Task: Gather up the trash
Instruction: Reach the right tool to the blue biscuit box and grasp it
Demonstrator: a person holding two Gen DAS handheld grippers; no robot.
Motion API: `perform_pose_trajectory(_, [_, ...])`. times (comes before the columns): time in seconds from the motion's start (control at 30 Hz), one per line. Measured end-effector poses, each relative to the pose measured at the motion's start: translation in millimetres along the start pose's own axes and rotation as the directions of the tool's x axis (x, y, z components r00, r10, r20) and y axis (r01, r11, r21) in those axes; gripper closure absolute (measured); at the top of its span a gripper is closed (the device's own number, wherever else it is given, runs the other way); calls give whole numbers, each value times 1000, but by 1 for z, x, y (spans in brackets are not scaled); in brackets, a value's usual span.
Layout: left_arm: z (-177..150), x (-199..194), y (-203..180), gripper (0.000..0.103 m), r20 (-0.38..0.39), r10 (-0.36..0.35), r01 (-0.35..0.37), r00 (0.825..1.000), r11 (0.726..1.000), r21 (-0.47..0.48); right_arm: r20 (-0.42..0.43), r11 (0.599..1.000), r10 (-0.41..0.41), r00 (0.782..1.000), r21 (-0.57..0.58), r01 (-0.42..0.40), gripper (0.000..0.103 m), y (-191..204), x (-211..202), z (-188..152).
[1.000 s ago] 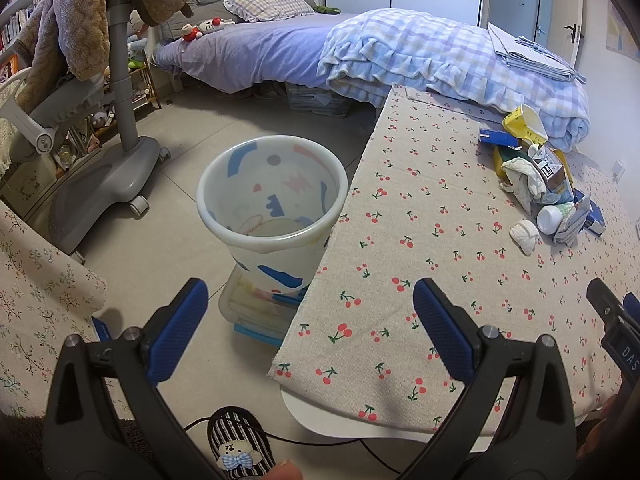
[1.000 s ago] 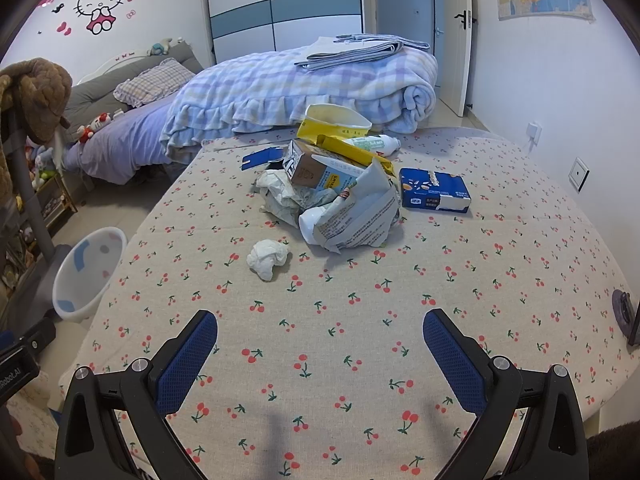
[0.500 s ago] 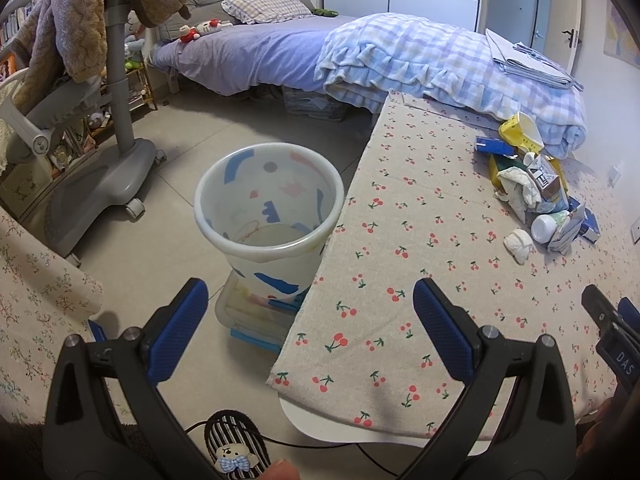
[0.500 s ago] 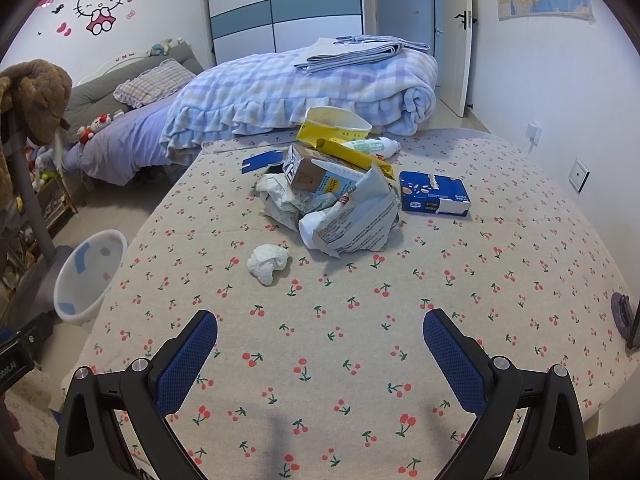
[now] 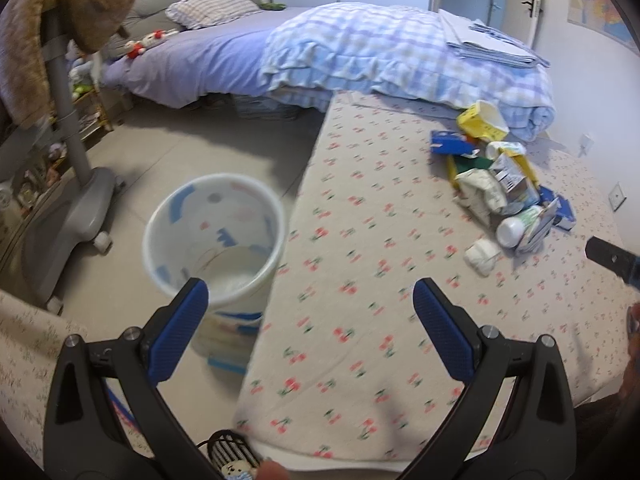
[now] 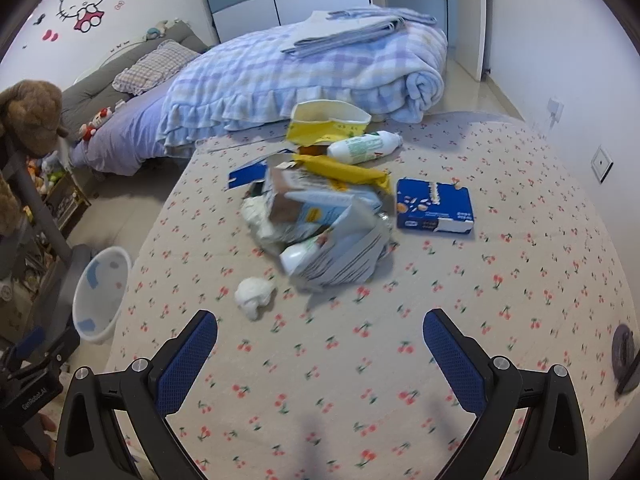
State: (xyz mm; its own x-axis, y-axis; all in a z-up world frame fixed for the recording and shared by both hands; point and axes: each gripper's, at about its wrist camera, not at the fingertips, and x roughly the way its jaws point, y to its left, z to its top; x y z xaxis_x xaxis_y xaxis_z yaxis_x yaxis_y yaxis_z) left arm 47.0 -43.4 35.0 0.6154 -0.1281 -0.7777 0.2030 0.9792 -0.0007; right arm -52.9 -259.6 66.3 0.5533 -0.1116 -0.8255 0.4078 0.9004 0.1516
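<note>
A pile of trash (image 6: 320, 216) lies on the cherry-print table (image 6: 400, 360): torn cartons, a white bottle (image 6: 366, 146), a yellow cup (image 6: 326, 124), a blue box (image 6: 434, 208) and a crumpled white tissue (image 6: 254, 296). The pile also shows in the left wrist view (image 5: 504, 192). A white bin with blue marks (image 5: 216, 240) stands on the floor left of the table; it also shows in the right wrist view (image 6: 100, 292). My left gripper (image 5: 308, 304) is open and empty over the table's left edge. My right gripper (image 6: 320, 336) is open and empty, short of the tissue.
A bed with a checked blanket (image 6: 304, 68) lies behind the table. A grey chair stand (image 5: 72, 184) draped with a brown plush stands left of the bin. A dark round object (image 6: 624, 350) lies at the table's right edge.
Both grippers have moved forward and up over the table; the trash pile looks nearer in the right wrist view. The left view has swung right, toward the table. Both stay open.
</note>
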Motion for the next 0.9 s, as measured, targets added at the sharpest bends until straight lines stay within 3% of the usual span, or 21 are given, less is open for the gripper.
perform_pose_trajectory(0.23, [25,13,-32,1,-23,-147,148,989,988,38,-61,994,-63,996,87,68,0,-67,25,48])
perform_pose_trajectory(0.43, [47,35,-72,1,-62,-240,245,969,965,94,-130,977,-28,991,205,54,0,-116,69,70])
perform_pose_trajectory(0.6, [68,57,-101,1,-79,-271,280,959,948,152,-170,974,15,985,224,24,0,-125,102,80])
perform_pose_trajectory(0.9, [90,95,-122,1,-117,-298,313,947,941,131,-231,979,16,973,204,32,0,-124,150,93])
